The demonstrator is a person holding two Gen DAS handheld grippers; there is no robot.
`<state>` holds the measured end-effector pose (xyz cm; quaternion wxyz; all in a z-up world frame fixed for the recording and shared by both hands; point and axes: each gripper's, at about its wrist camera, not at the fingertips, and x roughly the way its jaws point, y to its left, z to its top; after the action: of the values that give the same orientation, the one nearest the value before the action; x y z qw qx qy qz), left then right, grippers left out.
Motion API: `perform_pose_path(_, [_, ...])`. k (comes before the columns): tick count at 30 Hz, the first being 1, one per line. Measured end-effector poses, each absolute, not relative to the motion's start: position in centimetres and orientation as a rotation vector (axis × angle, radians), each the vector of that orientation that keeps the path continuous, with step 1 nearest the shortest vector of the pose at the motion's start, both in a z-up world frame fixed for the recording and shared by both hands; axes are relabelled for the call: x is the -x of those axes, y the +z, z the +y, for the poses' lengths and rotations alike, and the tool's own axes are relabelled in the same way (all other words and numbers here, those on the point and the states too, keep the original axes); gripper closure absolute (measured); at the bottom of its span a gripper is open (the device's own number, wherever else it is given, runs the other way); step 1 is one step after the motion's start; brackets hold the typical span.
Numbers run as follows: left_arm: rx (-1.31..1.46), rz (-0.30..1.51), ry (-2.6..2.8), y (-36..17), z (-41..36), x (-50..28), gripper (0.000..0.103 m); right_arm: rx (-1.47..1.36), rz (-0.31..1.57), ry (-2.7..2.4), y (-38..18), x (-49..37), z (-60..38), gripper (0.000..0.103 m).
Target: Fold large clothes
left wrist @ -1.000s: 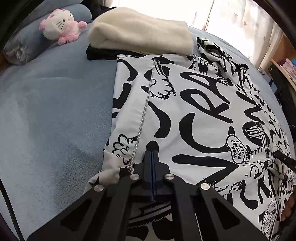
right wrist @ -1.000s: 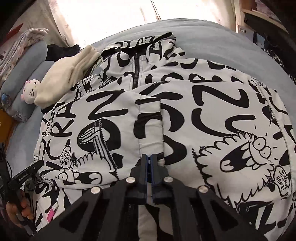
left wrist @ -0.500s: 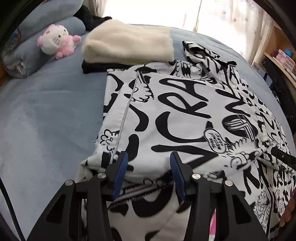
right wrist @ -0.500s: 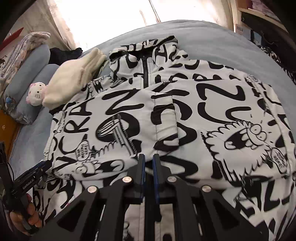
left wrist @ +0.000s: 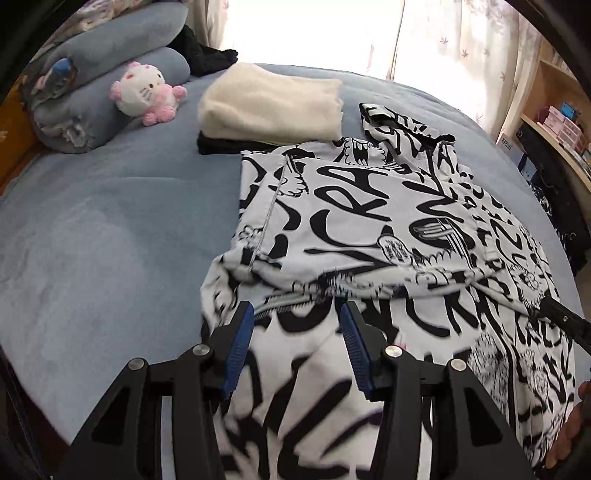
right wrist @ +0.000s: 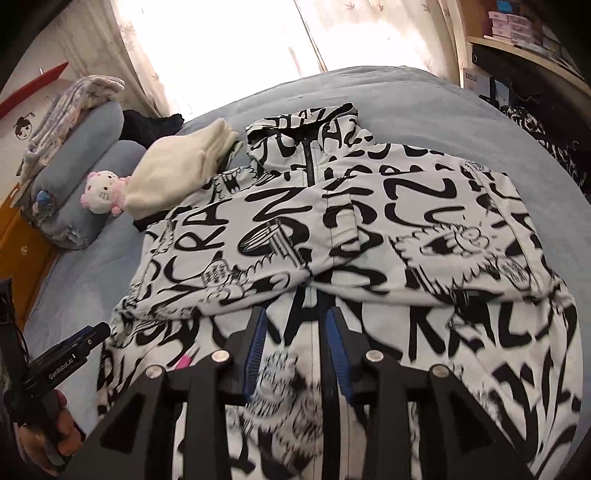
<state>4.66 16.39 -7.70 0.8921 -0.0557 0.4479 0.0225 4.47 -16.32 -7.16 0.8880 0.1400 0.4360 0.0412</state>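
The setting is a home bedroom: a bed (left wrist: pixel 110 229) with a blue-grey cover, rolled pillows (left wrist: pixel 110 74) and a pink-and-white plush toy (left wrist: pixel 144 92) at its head. Sheer patterned curtains (right wrist: pixel 369 33) hang at a bright window behind it. Wooden shelving (left wrist: pixel 561 122) on one side holds what appear to be small boxes.

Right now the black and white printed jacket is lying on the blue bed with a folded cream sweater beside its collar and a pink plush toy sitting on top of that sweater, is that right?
Not quite. The plush toy is not on the cream sweater; it sits apart from it on the blue bed, against the rolled pillows, as the left wrist view shows. The printed jacket does lie with the sweater beside its collar.
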Motion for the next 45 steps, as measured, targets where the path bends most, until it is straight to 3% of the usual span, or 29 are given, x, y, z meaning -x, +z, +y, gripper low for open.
perform_pose_path(17, [0.059,0.840,0.032,-4.8,16.2,7.4,0.039,-0.307,0.864,0.084,-5.7,7.4,-18.3,0.069])
perform_pose_path(21, [0.059,0.839,-0.003,-4.9,17.1,9.5,0.029,-0.313,0.866,0.070,-5.2,10.0,-20.6,0.055])
perform_pose_path(30, [0.162,0.958,-0.119,-10.2,20.9,11.0,0.027,-0.359,0.885,-0.032,-5.6,14.0,-29.0,0.052])
perform_pose_path(37, [0.265,1.046,-0.115,-14.7,21.7,9.5,0.027,-0.461,0.991,-0.056,-10.0,14.8,-33.9,0.052])
perform_pose_path(45, [0.282,1.065,-0.119,-15.7,21.4,8.2,0.017,-0.425,1.048,-0.061,-13.3,13.8,-33.0,0.050])
